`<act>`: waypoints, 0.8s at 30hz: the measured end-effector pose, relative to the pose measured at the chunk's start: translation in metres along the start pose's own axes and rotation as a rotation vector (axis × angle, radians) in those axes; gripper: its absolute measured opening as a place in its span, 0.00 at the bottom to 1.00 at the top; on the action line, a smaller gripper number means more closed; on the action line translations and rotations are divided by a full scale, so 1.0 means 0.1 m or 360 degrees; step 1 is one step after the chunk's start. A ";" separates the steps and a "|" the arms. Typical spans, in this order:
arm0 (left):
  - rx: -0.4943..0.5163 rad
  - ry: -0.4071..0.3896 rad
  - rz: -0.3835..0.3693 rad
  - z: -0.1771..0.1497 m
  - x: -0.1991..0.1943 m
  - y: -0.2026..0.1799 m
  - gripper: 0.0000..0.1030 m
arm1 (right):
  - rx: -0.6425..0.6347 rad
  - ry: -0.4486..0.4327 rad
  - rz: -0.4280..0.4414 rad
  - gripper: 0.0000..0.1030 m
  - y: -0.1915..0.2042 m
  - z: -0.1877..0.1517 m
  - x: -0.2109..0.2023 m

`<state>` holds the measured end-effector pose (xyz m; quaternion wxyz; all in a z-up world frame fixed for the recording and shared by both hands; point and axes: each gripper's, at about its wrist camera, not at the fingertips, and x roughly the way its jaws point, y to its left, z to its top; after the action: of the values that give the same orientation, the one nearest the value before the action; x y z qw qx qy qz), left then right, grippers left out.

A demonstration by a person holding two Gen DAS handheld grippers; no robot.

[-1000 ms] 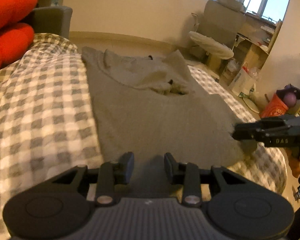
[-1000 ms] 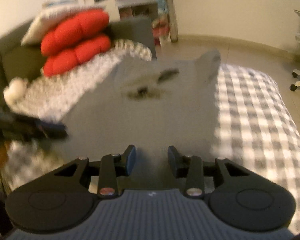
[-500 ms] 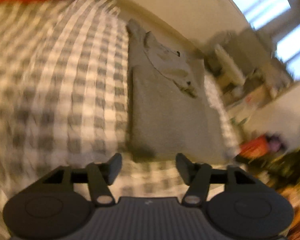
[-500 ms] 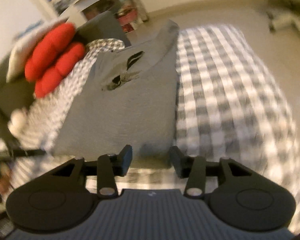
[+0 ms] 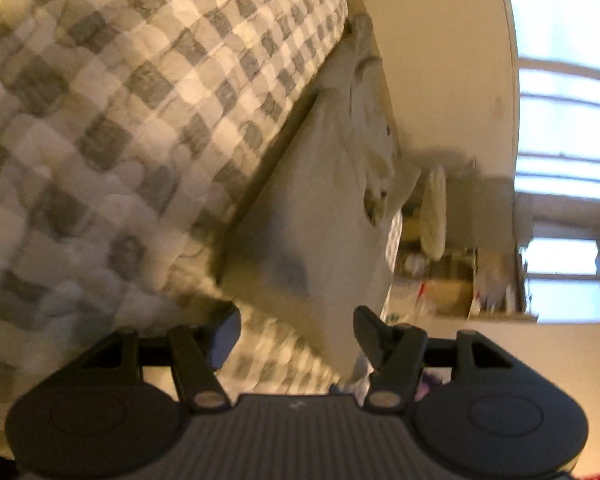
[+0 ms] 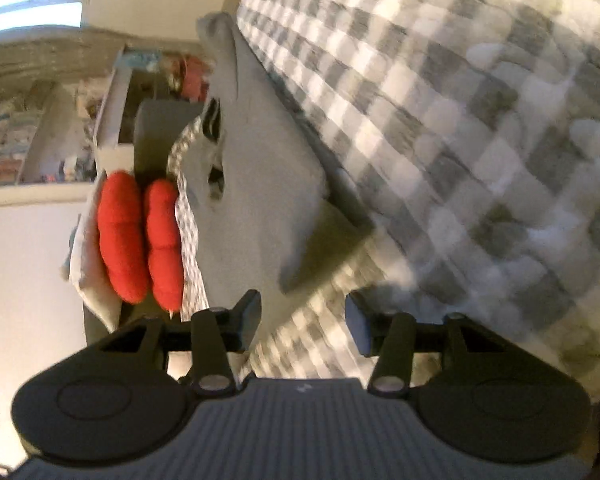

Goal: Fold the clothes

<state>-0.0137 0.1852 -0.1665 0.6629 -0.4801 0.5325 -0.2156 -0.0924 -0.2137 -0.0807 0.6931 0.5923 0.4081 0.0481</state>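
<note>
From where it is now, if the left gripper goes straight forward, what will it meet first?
Probably the near hem corner of the grey shirt lying on the checked quilt. The left gripper is open and empty. Depth is unclear, so it may touch quilt first.

Domestic bedroom — a bed under a grey-and-white checked quilt (image 5: pixel 140 100), red cushions (image 6: pixel 140 232) at its head, cluttered shelving (image 6: pixel 112 120) behind, large window (image 5: pixel 560 120) in a plain wall.
</note>
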 end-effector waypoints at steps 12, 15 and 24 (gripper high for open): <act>-0.0169 -0.0331 0.0041 -0.25 0.09 -0.01 0.34 | 0.0271 -0.0444 0.0050 0.43 -0.05 -0.12 0.02; -0.0213 -0.0387 0.0062 -0.25 0.08 -0.01 0.26 | 0.0235 -0.0521 0.0027 0.43 0.00 -0.13 0.05; -0.0182 -0.0525 0.0173 -0.31 -0.02 -0.08 0.07 | 0.0128 -0.0666 -0.0059 0.15 0.07 -0.11 0.00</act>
<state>-0.0405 0.1709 -0.1572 0.7235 -0.5165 0.4530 -0.0669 -0.0960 -0.2031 -0.0742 0.7393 0.6089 0.2676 -0.1050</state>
